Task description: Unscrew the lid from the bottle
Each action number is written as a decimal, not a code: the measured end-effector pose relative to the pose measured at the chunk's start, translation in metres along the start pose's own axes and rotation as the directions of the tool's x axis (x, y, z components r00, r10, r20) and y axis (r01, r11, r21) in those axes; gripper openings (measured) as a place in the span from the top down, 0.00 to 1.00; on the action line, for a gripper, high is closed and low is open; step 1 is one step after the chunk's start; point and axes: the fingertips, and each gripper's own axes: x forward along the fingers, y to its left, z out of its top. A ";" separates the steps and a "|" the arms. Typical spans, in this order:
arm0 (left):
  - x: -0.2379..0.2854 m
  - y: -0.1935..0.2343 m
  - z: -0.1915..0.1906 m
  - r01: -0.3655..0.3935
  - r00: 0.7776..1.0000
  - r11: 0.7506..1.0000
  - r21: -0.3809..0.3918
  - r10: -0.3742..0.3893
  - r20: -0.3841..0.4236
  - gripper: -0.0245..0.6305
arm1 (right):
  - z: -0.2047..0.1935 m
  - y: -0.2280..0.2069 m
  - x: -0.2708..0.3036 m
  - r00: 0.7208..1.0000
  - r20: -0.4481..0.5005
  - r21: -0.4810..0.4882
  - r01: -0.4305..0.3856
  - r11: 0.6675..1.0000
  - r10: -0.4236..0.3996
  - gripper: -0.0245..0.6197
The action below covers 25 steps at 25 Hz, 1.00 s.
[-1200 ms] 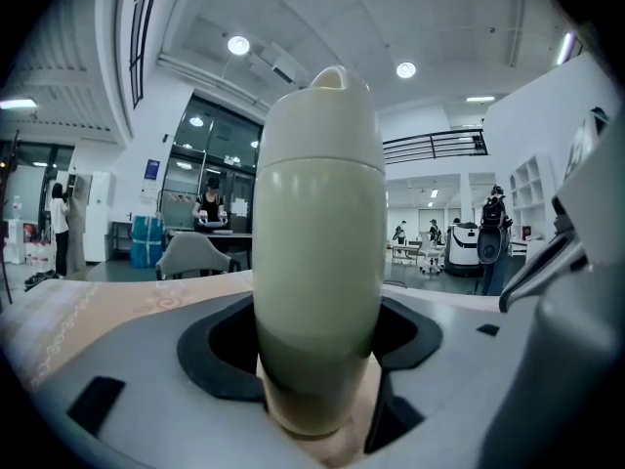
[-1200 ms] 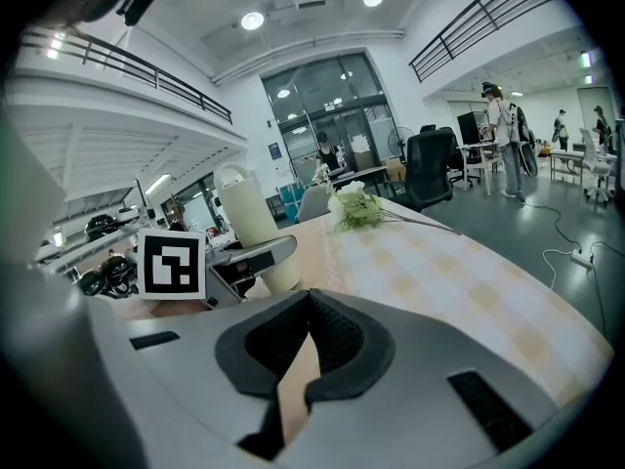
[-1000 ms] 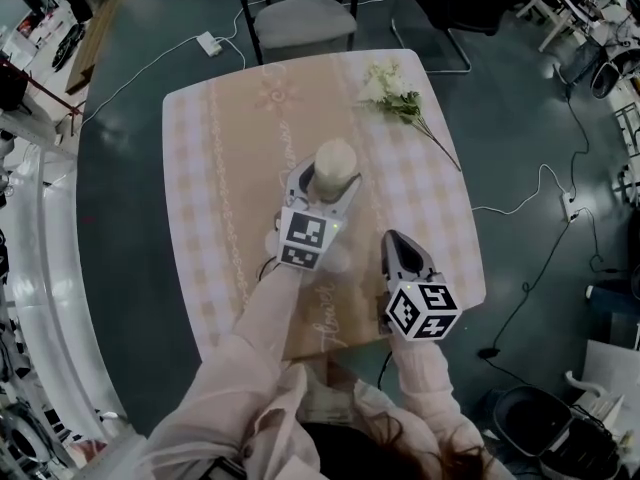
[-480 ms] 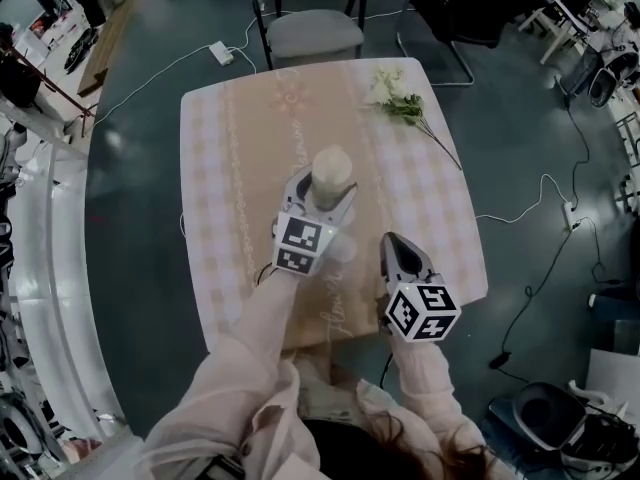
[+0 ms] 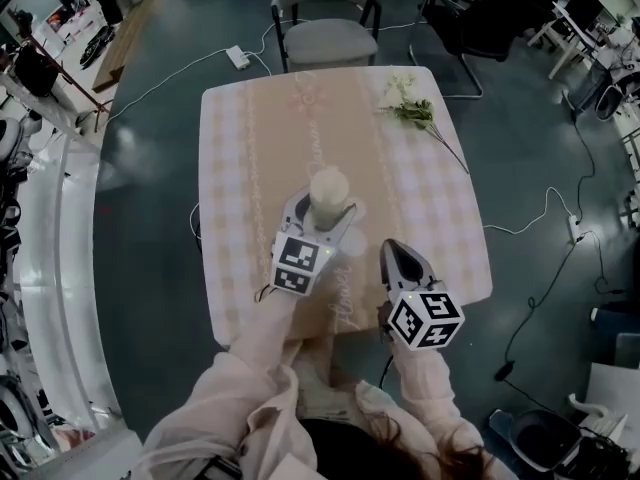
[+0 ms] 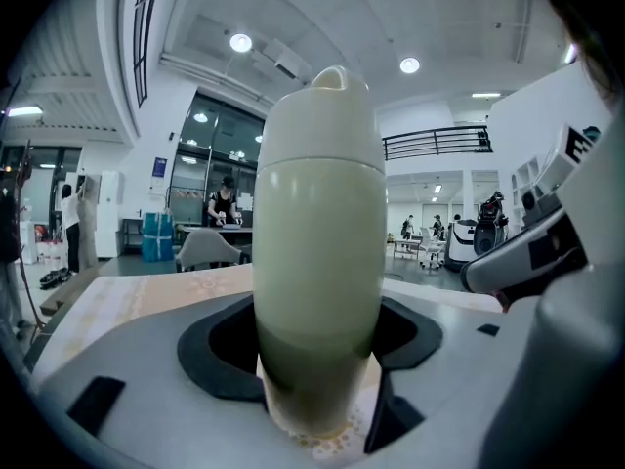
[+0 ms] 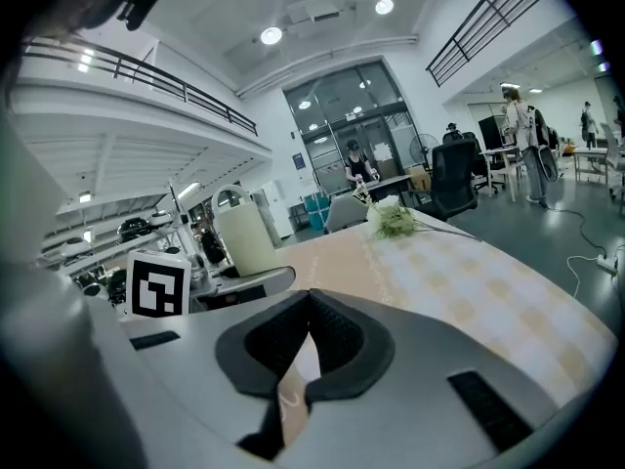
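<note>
In the head view the bottle (image 5: 330, 194) shows only its rounded pale top. Its lower body and base are hidden behind the left gripper (image 5: 322, 210) and that gripper's marker cube (image 5: 300, 262). Whether the base rests on the table (image 5: 445, 218) or hangs just above the cloth cannot be made out in any view. The person's arms are cut off by the bottom edge of the frame. In the left gripper view the bottle (image 6: 317, 262) fills the middle of the frame and blocks what lies straight behind it. The flowers (image 5: 410, 106) lie at the table's upper right corner, well apart from both grippers, and their blooms are too small to make out.

The left gripper (image 6: 317, 364) is clenched on the bottle. Its dark pads (image 6: 223, 345) press the lower body from both sides, and the bottle stands upright between them. The lid (image 6: 320, 115) sits on top, with its seam running level across the upper body.

The right gripper (image 7: 308, 306) is closed, its pads meeting at the tips with nothing between them; only cloth shows through the small gap behind. In the head view the right gripper (image 5: 393, 250) sits right of the bottle and lower in the frame, apart from it. In the right gripper view the bottle (image 7: 244, 237) stands at centre left.
</note>
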 end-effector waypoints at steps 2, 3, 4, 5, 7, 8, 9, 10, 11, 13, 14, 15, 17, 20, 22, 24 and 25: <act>-0.009 -0.002 0.001 -0.004 1.000 1.000 0.002 0.004 -0.005 0.48 | 0.003 0.007 -0.003 1.000 0.005 -0.006 -0.015 1.000 0.015 0.94; -0.013 -0.003 0.001 -0.004 1.000 1.000 0.002 0.004 -0.009 0.48 | 0.005 0.010 -0.004 1.000 0.008 -0.009 -0.023 1.000 0.023 0.94; -0.018 -0.004 0.001 -0.003 1.000 1.000 0.000 0.003 -0.014 0.48 | 0.007 0.014 -0.006 0.999 0.012 -0.011 -0.030 0.999 0.030 0.94; -0.022 -0.005 0.002 0.000 1.000 1.000 -0.006 0.000 -0.019 0.48 | 0.009 0.018 -0.008 0.999 0.015 -0.013 -0.038 0.999 0.038 0.94; -0.030 -0.007 0.006 0.015 1.000 1.000 -0.026 -0.015 -0.023 0.48 | 0.016 0.027 -0.011 0.998 0.021 -0.025 -0.059 0.998 0.059 0.94; -0.033 -0.008 0.010 0.025 0.999 0.999 -0.036 -0.026 -0.023 0.48 | 0.021 0.031 -0.011 0.997 0.023 -0.036 -0.071 0.997 0.072 0.94; -0.036 -0.008 0.015 0.035 0.999 0.998 -0.043 -0.036 -0.022 0.48 | 0.026 0.035 -0.011 0.996 0.024 -0.051 -0.082 0.995 0.083 0.94; -0.039 -0.008 0.019 0.044 0.999 0.998 -0.045 -0.045 -0.024 0.48 | 0.032 0.039 -0.012 0.995 0.025 -0.066 -0.092 0.994 0.094 0.94; -0.041 -0.008 0.023 0.051 0.998 0.998 -0.046 -0.052 -0.028 0.48 | 0.037 0.042 -0.012 0.994 0.027 -0.080 -0.100 0.992 0.103 0.94; -0.046 -0.009 0.029 0.059 0.997 0.997 -0.046 -0.061 -0.037 0.48 | 0.048 0.047 -0.014 0.992 0.031 -0.104 -0.117 0.988 0.121 0.94; -0.049 -0.009 0.032 0.061 0.997 0.997 -0.046 -0.063 -0.042 0.48 | 0.053 0.050 -0.014 0.991 0.034 -0.115 -0.124 0.986 0.129 0.94; -0.052 -0.008 0.035 0.063 0.997 0.997 -0.044 -0.065 -0.048 0.48 | 0.058 0.054 -0.015 0.990 0.038 -0.125 -0.132 0.983 0.137 0.94; -0.059 -0.009 0.038 0.070 0.995 0.997 -0.036 -0.072 -0.065 0.48 | 0.066 0.064 -0.016 0.987 0.041 -0.147 -0.151 0.978 0.158 0.94; -0.071 -0.013 0.042 0.094 0.992 0.995 -0.032 -0.097 -0.085 0.48 | 0.074 0.084 -0.021 0.975 0.041 -0.181 -0.206 0.962 0.217 0.90; -0.077 -0.016 0.044 0.116 0.988 0.992 -0.042 -0.119 -0.094 0.48 | 0.080 0.099 -0.024 0.962 0.048 -0.195 -0.254 0.947 0.268 0.85; -0.082 -0.018 0.045 0.132 0.985 0.990 -0.045 -0.136 -0.103 0.48 | 0.085 0.111 -0.027 0.948 0.055 -0.205 -0.297 0.932 0.314 0.74; -0.084 -0.019 0.045 0.137 0.984 0.990 -0.043 -0.141 -0.108 0.48 | 0.087 0.117 -0.027 0.940 0.059 -0.211 -0.317 0.925 0.336 0.68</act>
